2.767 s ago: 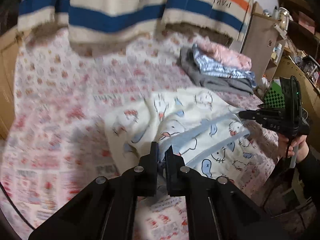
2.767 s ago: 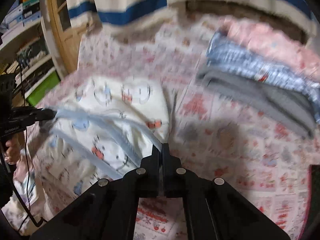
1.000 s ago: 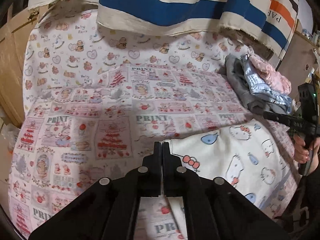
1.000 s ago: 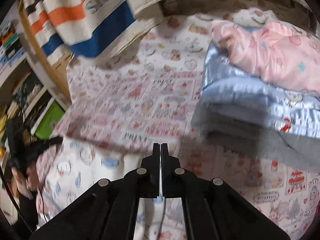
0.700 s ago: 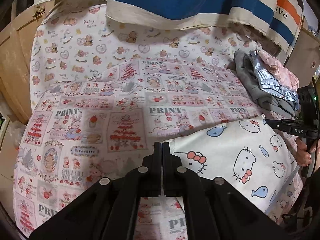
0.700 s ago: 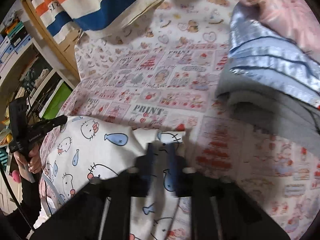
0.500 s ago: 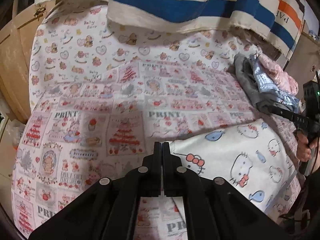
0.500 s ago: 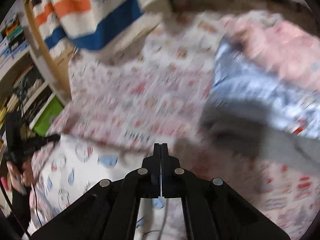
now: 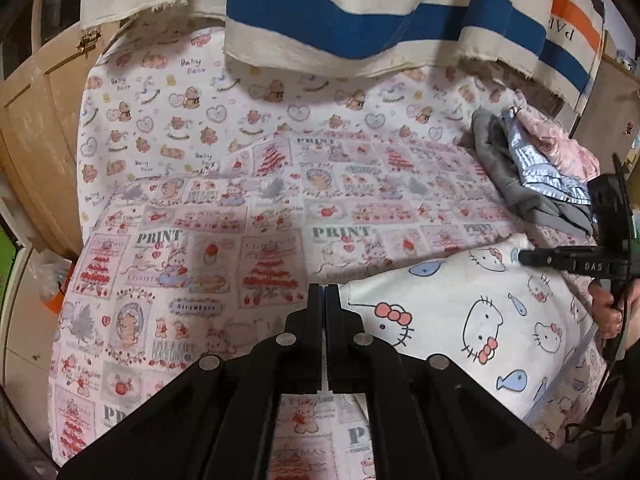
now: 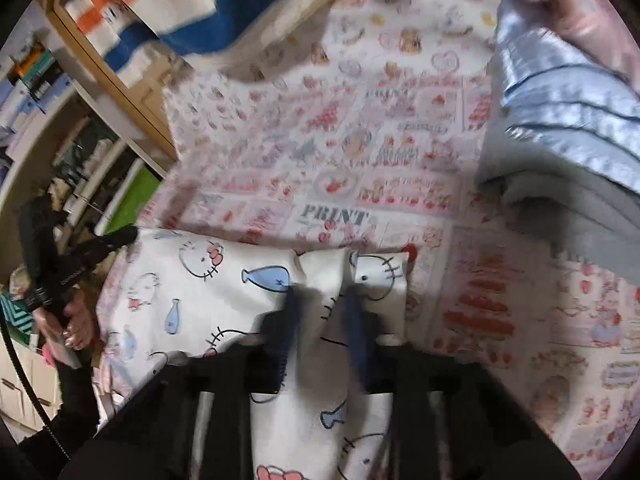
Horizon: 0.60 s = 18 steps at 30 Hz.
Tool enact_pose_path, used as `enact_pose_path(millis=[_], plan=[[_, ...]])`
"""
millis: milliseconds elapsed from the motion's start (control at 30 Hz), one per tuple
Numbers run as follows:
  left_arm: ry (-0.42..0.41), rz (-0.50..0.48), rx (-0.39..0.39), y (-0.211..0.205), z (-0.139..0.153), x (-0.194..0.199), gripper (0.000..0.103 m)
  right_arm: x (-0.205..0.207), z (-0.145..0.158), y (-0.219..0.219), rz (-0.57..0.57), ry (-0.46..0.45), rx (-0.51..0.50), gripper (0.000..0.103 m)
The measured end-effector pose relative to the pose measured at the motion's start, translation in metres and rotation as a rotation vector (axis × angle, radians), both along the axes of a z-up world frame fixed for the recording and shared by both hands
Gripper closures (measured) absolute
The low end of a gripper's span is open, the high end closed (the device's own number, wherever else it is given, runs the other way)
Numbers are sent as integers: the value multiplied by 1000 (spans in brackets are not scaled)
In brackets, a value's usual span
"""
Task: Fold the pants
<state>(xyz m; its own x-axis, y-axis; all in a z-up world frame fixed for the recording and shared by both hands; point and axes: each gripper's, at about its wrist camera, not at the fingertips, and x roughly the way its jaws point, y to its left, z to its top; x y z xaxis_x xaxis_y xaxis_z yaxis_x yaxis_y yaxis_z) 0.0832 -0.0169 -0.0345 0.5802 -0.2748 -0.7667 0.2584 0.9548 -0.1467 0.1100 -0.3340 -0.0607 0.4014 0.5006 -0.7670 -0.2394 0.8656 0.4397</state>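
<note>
The pants (image 9: 472,320) are cream with cat faces and blue fish. They lie folded over on the patterned bed sheet (image 9: 200,264), at the right in the left wrist view and at the lower middle in the right wrist view (image 10: 208,292). My left gripper (image 9: 323,300) is shut at the pants' left corner edge; whether cloth is between the fingers is hidden. My right gripper (image 10: 320,300) is open, its blurred fingers either side of the cloth at the pants' far right corner. The right gripper also shows from the side in the left wrist view (image 9: 524,257).
A stack of folded clothes, grey, blue and pink (image 9: 532,168), lies at the bed's right side, also close in the right wrist view (image 10: 568,112). A striped blanket (image 9: 360,8) hangs at the back. Wooden furniture (image 9: 36,128) stands left; shelves (image 10: 48,120) beyond.
The pants were carried forward and laid folded over on the bed. My right gripper has opened from shut and let go of the cloth. My left gripper stayed shut.
</note>
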Motion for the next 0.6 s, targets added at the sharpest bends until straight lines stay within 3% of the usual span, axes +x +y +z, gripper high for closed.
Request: enact_pose_path(millis=[133,267,433,600], plan=[[0,0,-12,-2,-1,4,102,-8,32,1,-76,-165,-70,100],[-17,-4,-1,-11,2,12,102,2,50,3,-78,-195,-106,100],[41,18,19,-14,-17,34,102,18,16,5,-90,-132,-179,99],[75,10,41,-17,-31,32,102,26,7,5,-111,-160,-191,99]])
